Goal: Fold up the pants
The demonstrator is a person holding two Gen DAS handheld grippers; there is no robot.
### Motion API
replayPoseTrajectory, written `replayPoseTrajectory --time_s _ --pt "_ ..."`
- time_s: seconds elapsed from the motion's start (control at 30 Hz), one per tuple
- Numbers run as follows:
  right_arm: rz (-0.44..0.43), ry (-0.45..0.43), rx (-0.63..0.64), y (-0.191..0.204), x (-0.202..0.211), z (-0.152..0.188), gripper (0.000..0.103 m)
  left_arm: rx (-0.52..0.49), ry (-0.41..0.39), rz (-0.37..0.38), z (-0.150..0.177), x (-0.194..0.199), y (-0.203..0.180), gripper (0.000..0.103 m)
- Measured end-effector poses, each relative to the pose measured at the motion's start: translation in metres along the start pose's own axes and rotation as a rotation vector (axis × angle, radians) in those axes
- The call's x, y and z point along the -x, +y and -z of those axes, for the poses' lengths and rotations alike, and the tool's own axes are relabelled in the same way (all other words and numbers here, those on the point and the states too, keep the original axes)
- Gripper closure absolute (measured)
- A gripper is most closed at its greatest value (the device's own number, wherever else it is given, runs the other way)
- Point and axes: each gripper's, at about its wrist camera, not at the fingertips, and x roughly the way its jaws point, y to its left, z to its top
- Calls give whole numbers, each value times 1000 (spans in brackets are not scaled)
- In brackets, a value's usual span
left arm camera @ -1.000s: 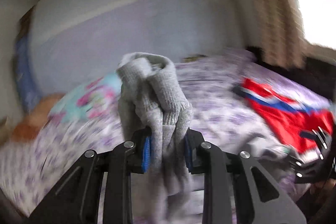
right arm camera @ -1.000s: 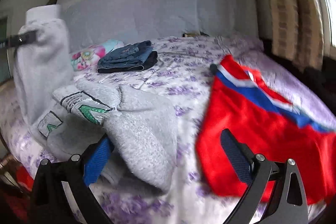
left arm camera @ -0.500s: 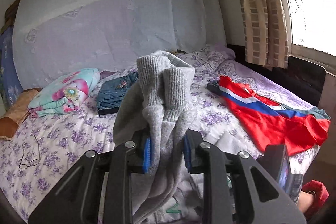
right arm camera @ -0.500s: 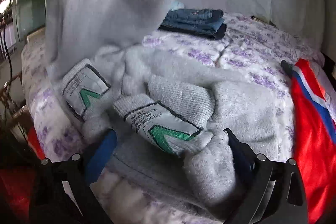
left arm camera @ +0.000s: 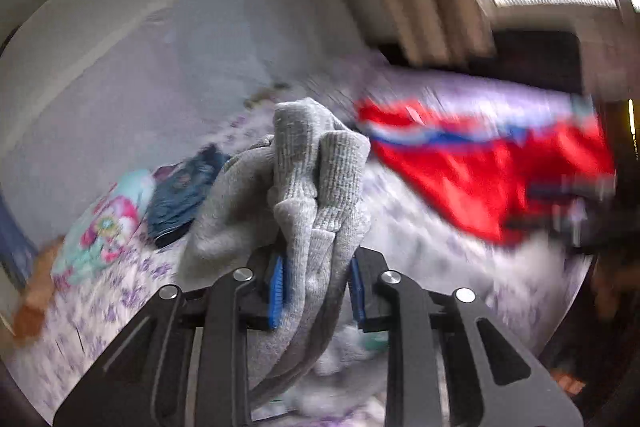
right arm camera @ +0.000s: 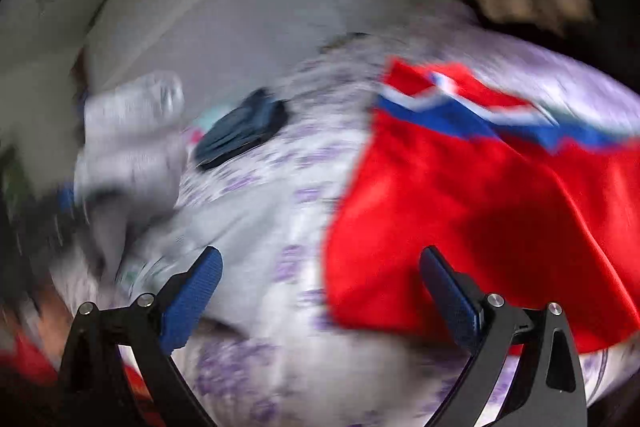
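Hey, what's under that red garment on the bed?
The red garment lies on the purple flowered bedsheet, which shows all around it. Whatever else might sit beneath the cloth is covered, and the picture is blurred.

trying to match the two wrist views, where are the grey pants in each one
Left wrist view: the grey pants stand bunched at centre, pinched between the blue pads of the left tool, the rest hanging below.
Right wrist view: blurred, at the left edge, trailing down onto the bed; the right tool is open, off them.
Shared landmark: the folded jeans, just beside the pants in both.
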Motion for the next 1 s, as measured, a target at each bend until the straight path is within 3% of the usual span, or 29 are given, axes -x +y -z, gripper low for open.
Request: replayPoseTrajectory --time_s 0.07,0.1,0.17,0.23,0.3,0.33,0.43,0.53,0.7,0.83,0.9,0.93,0.97,1.0 --pt "-12 -4 -25 -6 -3 2 3 -167 130 17 19 -38 -47 75" --pt "-2 -9 -5 -3 -3 3 3 -211 149 -1 27 -45 -59 74" --pt "9 -7 47 6 -5 5 3 -336 67 -128 46 -42 -86 69" --pt "2 -8 81 14 -5 7 3 -415 23 -197 54 -32 -97 59" --pt "2 -18 101 19 -5 9 4 -411 -15 -200 55 -21 -92 28" --pt "-1 -21 106 21 -7 9 4 -385 -54 -196 54 -10 -86 7" --pt "-6 -39 116 29 1 6 4 -344 -103 -116 54 15 -71 4" --pt "-5 -55 125 40 4 -5 4 -334 -162 -140 63 35 -58 4" --pt "-37 -107 227 88 7 -33 3 -156 -111 -162 65 39 -2 4" --pt "-36 -133 325 135 -4 -45 4 136 14 -134 56 20 79 4" --pt "-7 -98 369 150 -22 -44 3 274 117 -38 58 -2 112 4" --pt "19 -58 387 153 -34 -40 3 332 199 59 65 -22 123 4" --pt "69 19 423 154 -53 -33 3 360 274 137 71 -41 126 4" --pt "168 193 501 150 -92 -10 4 376 359 201 86 -64 121 4"
